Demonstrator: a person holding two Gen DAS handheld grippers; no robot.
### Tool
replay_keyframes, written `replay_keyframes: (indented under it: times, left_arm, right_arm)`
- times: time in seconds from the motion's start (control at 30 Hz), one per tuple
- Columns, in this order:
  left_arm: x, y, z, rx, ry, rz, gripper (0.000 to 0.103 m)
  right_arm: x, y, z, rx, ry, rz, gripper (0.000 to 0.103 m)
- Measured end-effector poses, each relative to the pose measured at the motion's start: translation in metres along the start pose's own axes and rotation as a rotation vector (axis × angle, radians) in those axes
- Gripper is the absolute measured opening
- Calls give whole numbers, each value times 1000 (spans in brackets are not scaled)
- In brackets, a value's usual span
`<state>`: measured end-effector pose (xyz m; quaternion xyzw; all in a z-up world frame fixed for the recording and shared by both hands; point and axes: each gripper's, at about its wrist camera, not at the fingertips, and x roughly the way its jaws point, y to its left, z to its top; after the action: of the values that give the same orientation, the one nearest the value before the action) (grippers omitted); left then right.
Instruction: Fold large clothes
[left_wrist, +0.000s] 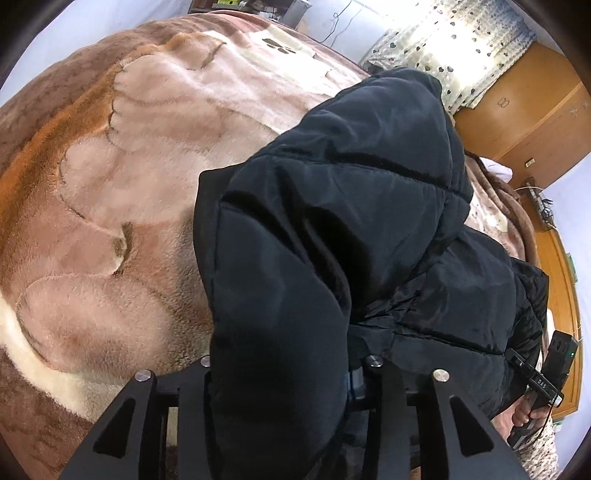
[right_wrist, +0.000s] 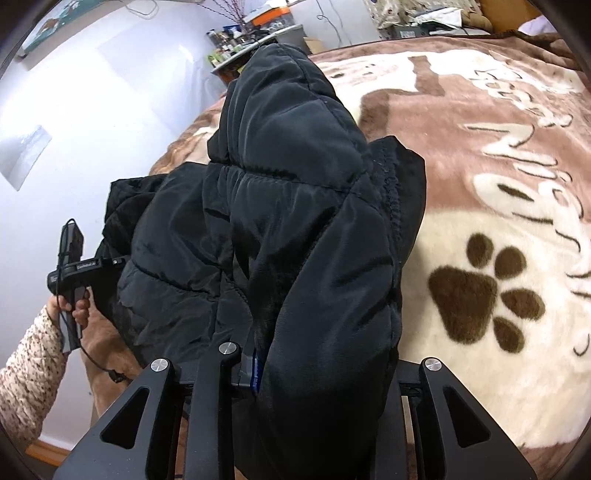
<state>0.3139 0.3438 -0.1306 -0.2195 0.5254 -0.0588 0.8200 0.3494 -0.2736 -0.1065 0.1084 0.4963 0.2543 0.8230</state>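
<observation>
jacket (left_wrist: 332, 206): black, puffy, bunched over the blanket (left_wrist: 110, 184), draped over both my grippers | left gripper (left_wrist: 288, 373): clamped on a jacket fold, fingertips hidden by cloth | right gripper (right_wrist: 295, 358): clamped on jacket, tips buried too | hidden: jacket's far edge, most of its shape hard to read

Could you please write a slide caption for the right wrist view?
Right gripper clamps a black puffer jacket lifted above a paw-print blanket.
</observation>
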Motion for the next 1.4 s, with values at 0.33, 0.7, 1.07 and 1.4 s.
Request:
replay_keyframes:
  times: [0.33, 0.7, 1.07, 1.4]
  left_arm:
    - [8, 1, -1, -53, 9, -6, 51]
    - [-1, 1, -2, -94, -5, 37, 68]
    - [-61, -4, -7, -98, -143, 101, 69]
    - [-72, -67, -8, 144, -136, 121, 69]
  right_arm:
    - [7, 12, -6, 23, 11, -25, 38]
    - [3, 23, -4, 42, 30, -109, 58]
    - [-44, 46, 0, 1, -93, -315, 70]
    - [-68, 82, 18, -28, -216, -338, 70]
